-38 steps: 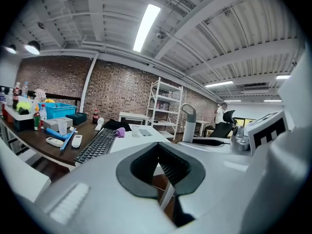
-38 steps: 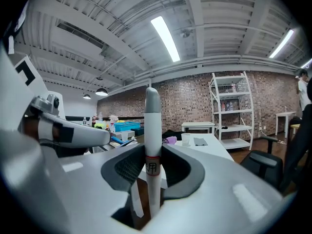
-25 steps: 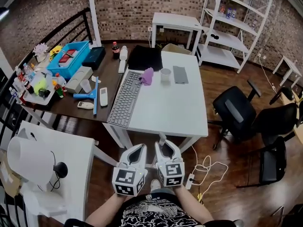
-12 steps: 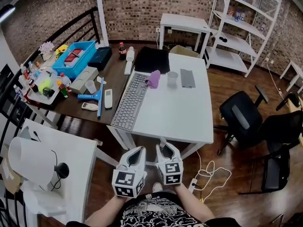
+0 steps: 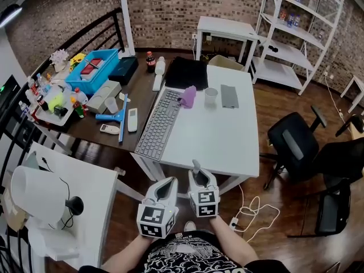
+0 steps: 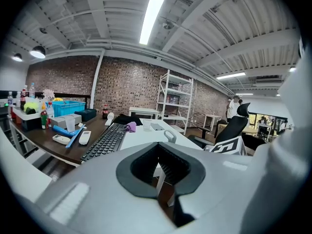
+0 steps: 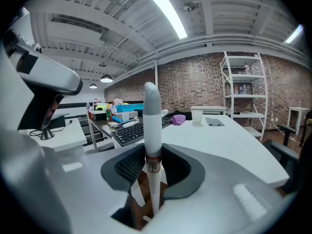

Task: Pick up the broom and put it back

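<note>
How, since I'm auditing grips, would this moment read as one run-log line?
right tool: shut on white round broom handle, upright | left tool: open, empty

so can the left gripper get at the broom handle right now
Probably yes: the left gripper, empty with jaws apart, sits right beside the right gripper clamped on the broom handle, nothing between them.

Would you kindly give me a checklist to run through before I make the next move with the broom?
1. Broom handle clamped upright in the right hand-held gripper: ok.
2. Left hand-held gripper empty, jaws apart, free to assist: ok.
3. Broom head free of the floor: cannot tell, it is out of view.
4. Handle top apart from the white table edge: cannot tell, they overlap in the head view.
5. Walking path free: not ok, floor cables lie close to the right.
</note>
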{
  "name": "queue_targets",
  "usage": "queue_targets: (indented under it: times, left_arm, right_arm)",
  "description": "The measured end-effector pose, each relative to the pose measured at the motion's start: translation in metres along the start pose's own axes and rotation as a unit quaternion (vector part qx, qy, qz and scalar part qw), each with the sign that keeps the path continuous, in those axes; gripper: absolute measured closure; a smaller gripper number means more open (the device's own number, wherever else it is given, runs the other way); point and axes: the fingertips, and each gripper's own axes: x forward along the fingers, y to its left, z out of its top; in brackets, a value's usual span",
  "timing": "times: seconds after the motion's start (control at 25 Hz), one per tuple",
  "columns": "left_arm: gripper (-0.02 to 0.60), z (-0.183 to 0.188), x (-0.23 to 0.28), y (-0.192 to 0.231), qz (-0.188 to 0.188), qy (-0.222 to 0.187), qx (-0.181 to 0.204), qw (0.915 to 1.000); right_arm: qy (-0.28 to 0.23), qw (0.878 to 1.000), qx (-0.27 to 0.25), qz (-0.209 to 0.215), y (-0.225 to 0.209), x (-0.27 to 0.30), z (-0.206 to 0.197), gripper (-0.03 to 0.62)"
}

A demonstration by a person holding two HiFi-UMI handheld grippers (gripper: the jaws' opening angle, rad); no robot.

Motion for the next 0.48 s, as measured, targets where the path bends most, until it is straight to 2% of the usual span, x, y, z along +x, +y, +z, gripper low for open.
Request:
queue_targets:
  times: [0.48]
  left_arm:
    - [0.577, -0.002, 0.012, 0.002, 0.01, 0.006, -0.003, 0.9999]
  right_arm:
    - [0.001, 1.0, -0.001, 0.013, -0.011, 0.02, 0.007, 0.496]
